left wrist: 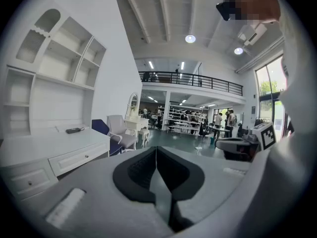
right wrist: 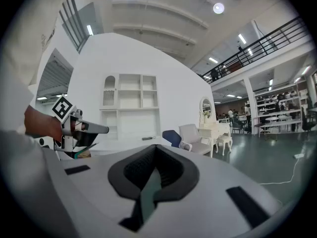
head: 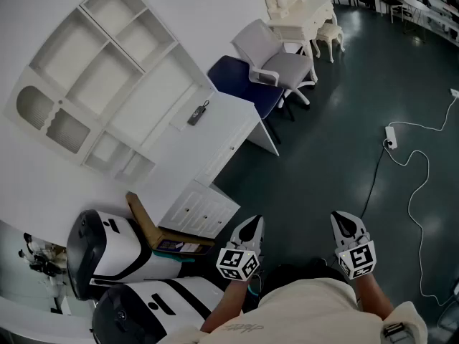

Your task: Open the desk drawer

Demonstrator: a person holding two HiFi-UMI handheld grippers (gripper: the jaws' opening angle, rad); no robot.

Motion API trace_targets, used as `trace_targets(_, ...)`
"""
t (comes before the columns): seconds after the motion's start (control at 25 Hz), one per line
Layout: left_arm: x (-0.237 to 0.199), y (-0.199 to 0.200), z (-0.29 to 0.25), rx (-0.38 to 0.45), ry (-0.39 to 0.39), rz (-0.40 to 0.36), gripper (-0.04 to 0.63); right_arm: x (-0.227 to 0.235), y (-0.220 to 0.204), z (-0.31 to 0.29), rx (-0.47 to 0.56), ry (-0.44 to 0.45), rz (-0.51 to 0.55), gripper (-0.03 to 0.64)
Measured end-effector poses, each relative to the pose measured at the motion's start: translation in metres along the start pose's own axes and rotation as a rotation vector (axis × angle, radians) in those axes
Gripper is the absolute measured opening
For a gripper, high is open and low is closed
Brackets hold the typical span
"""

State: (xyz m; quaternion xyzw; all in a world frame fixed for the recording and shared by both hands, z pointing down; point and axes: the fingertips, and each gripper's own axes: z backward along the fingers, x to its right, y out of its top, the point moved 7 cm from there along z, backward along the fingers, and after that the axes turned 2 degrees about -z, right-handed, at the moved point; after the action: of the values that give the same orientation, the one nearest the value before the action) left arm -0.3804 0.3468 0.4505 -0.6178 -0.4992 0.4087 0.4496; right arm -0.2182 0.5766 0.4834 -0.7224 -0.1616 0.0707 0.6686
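Observation:
A white desk [head: 215, 124] with a shelf hutch stands against the wall at the left, and a shallow drawer [head: 229, 149] is closed in its front. In the left gripper view the same drawer [left wrist: 74, 158] lies to the left, well beyond the jaws. My left gripper [head: 251, 224] and right gripper [head: 343, 221] hover over the dark floor near my body, far from the desk. Both are shut with nothing between the jaws, as the left gripper view [left wrist: 156, 151] and right gripper view [right wrist: 154, 150] show. The right gripper view also catches the left gripper [right wrist: 81, 128].
A black remote-like object [head: 196, 114] lies on the desktop. A blue chair [head: 240, 77] and grey chair [head: 280, 63] stand past the desk's end. A low drawer cabinet [head: 201, 210], a cardboard box [head: 147, 224] and black-and-white machines [head: 107, 253] crowd the lower left. A power strip [head: 391, 136] and cable lie right.

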Motion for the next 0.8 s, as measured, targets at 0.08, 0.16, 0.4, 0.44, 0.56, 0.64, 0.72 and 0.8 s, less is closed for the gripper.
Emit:
trace_targets(0.08, 0.001, 0.001, 0.008, -0.003, 0.021, 0.001, 0.017, -0.002, 0.004, 0.001, 0.008, 0.024, -0.009, 0.002)
trace_targets(0.16, -0.003, 0.000, 0.012, -0.002, 0.049, 0.009, 0.017, -0.003, 0.008, -0.005, 0.016, 0.048, 0.004, 0.002)
trace_targets(0.4, -0.024, -0.020, 0.032, -0.052, 0.111, 0.021, 0.017, -0.017, 0.004, -0.035, 0.005, 0.099, 0.029, 0.002)
trace_targets(0.44, -0.031, -0.023, 0.033, -0.059, 0.118, 0.020, 0.017, -0.019, 0.003, -0.041, -0.002, 0.102, 0.025, 0.002)
trace_targets(0.56, -0.054, -0.027, 0.029, -0.055, 0.139, 0.039, 0.017, -0.026, 0.004, -0.059, -0.025, 0.111, 0.019, 0.002)
trace_targets(0.64, -0.071, -0.025, 0.020, -0.035, 0.144, 0.050, 0.017, -0.031, 0.006, -0.071, -0.031, 0.120, 0.029, 0.002)
trace_targets(0.72, -0.088, -0.022, 0.007, -0.012, 0.139, 0.065, 0.017, -0.034, 0.009, -0.085, -0.045, 0.116, 0.040, 0.002)
trace_targets(0.8, -0.104, -0.017, -0.007, 0.006, 0.124, 0.078, 0.017, -0.035, 0.011, -0.101, -0.065, 0.108, 0.043, 0.002)
